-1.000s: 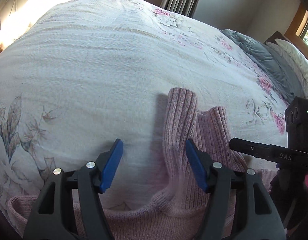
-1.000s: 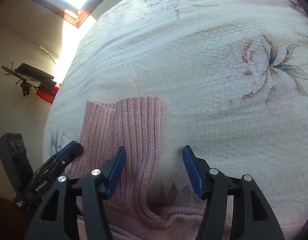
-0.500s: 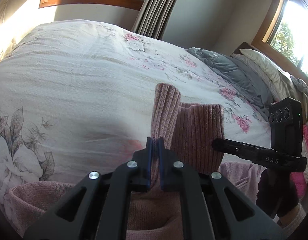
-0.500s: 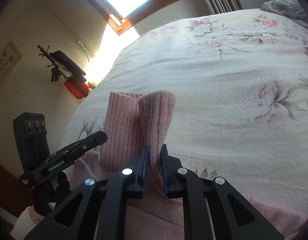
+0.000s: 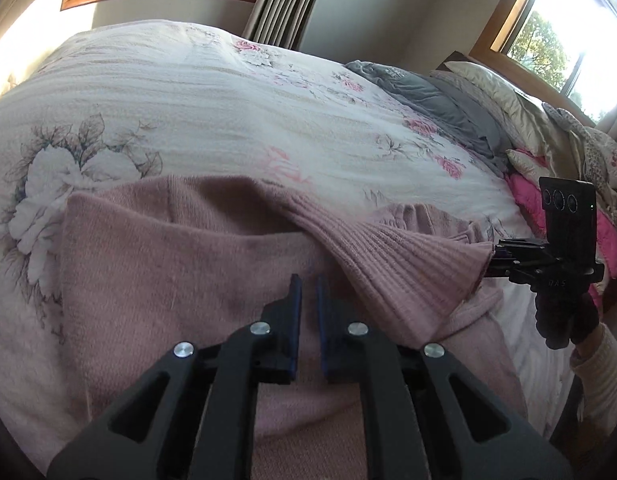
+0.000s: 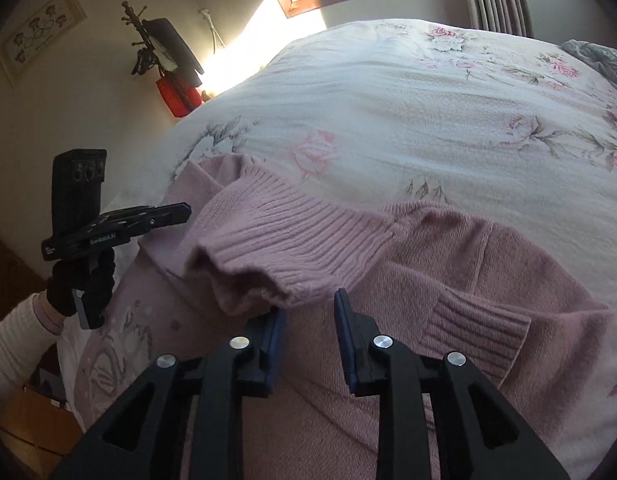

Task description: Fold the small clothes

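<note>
A pink knitted sweater (image 5: 156, 280) (image 6: 448, 264) lies flat on the floral bedspread (image 5: 228, 92). One ribbed sleeve (image 5: 396, 256) (image 6: 292, 240) is draped across its body, and a second ribbed cuff (image 6: 476, 328) rests on the right side. My left gripper (image 5: 307, 280) (image 6: 180, 211) hovers over the sweater body, shut to a narrow slit with no cloth between the pads. My right gripper (image 6: 308, 304) (image 5: 496, 256) is partly open. The sleeve's end sags against its left fingertip (image 6: 278, 320) and is not pinched.
A grey blanket (image 5: 428, 96), pillows (image 5: 504, 92) and a bright pink cloth (image 5: 528, 200) pile up at the head of the bed. A coat rack with black and red items (image 6: 164, 64) stands by the wall. Gloved hands (image 6: 80, 280) hold both tools.
Half a second ago each gripper held a raised sleeve. Both sleeves now lie folded over the sweater body. The right gripper has opened, and the left holds no cloth.
</note>
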The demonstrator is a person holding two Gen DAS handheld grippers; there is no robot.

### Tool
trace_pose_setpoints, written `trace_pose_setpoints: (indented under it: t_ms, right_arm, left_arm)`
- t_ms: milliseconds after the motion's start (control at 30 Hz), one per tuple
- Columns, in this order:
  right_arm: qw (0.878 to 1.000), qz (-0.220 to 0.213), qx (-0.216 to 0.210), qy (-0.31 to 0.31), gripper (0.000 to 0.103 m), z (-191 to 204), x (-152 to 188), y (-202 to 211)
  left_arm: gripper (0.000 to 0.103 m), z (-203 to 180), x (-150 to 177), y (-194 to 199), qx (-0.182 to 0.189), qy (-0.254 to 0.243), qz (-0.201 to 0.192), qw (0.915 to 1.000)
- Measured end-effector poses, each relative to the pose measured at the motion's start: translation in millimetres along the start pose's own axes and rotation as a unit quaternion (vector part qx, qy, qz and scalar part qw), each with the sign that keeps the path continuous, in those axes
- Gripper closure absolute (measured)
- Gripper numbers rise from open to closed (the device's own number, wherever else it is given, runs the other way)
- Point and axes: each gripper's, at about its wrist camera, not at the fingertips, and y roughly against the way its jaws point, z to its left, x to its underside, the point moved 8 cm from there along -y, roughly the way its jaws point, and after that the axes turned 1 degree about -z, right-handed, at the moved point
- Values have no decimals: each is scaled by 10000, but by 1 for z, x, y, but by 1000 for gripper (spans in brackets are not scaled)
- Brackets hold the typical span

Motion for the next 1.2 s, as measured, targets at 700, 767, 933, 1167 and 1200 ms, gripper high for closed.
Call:
trace_pose_setpoints:
  t_ms: [700, 767, 933, 1167, 1200]
  right_arm:
    - [9665, 279, -1214, -2244, 91, -13, 19, -39]
    - [9683, 336, -1108, -2212, 92, -16, 24, -37]
    - [9722, 589, -731, -2144, 92, -23, 35, -58]
    - [9870, 180, -277, -1574, 58, 6, 54, -4]
    - [9886, 96, -250, -1479, 58, 16, 66, 11]
  left_arm:
    - [97, -24, 13, -30, 355, 1116, 455, 9921]
    - [97, -15, 17, -31, 231, 1068, 518, 9927]
    - [93, -1, 27, -41, 212, 1230, 614, 9903]
    - [62, -21, 55, 15, -459, 737, 473, 9951]
    - [60, -27, 67, 29, -530, 644, 446, 9955]
